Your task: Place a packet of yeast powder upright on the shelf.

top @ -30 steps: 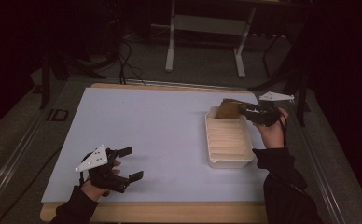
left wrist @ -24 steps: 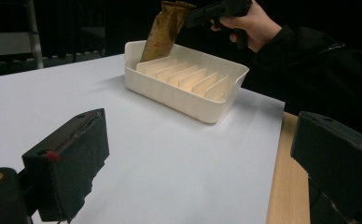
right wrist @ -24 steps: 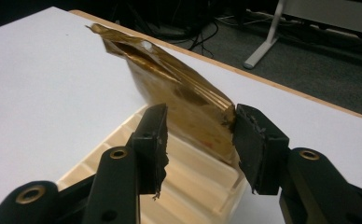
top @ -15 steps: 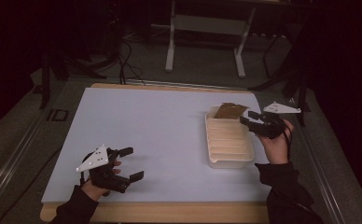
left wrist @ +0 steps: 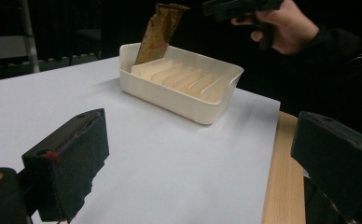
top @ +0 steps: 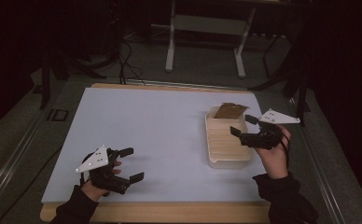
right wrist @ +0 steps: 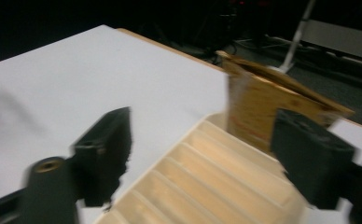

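Brown packet (top: 229,111) stands in far slot of slotted tray (top: 227,161); right hand-held gripper (top: 242,125) jaws just opened wide, empty; back off straight, avoid tipping it. Left hand-held gripper (top: 131,164) wide, idle.

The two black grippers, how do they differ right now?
The left gripper rests low near the table's front edge, far from the tray; the right gripper hovers over the tray beside the brown packet, its jaws just opened. Both stand open and hold nothing.
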Available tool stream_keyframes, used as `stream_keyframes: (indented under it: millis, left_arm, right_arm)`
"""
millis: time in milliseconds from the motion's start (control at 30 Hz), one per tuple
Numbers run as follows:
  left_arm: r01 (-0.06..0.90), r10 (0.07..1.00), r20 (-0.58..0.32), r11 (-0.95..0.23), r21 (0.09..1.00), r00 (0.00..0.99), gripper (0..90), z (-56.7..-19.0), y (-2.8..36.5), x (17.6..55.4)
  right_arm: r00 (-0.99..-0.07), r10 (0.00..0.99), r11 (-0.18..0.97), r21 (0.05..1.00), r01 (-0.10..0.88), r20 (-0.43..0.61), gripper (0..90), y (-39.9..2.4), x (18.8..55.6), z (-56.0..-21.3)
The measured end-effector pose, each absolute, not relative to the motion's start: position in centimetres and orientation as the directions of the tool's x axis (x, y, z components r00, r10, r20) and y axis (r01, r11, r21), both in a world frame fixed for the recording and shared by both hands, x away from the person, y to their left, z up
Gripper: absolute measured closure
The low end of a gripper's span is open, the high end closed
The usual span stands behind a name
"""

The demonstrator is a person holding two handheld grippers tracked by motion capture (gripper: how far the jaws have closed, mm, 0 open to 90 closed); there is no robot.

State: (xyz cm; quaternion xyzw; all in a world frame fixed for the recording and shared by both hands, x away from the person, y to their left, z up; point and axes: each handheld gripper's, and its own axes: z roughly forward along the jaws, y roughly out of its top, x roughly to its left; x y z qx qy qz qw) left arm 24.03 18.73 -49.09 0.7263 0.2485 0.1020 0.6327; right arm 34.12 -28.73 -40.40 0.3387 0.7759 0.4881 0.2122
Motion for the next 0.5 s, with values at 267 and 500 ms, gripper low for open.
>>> stream_keyframes:
  millis: [267,500]
  left_arm:
    - [0.230,0.485,-0.165,-0.078,0.970,0.859,5.0,-49.0,18.5,24.0]
    - [0.227,0.482,-0.158,-0.088,0.970,0.862,4.9,-49.1,18.3,24.0]
  right_arm:
    - [-0.741,0.669,0.284,0.906,0.315,0.048,12.5,-27.1,31.6,-40.3]
    - [-0.753,0.652,0.277,0.897,0.345,0.088,12.5,-26.5,30.0,-40.8]
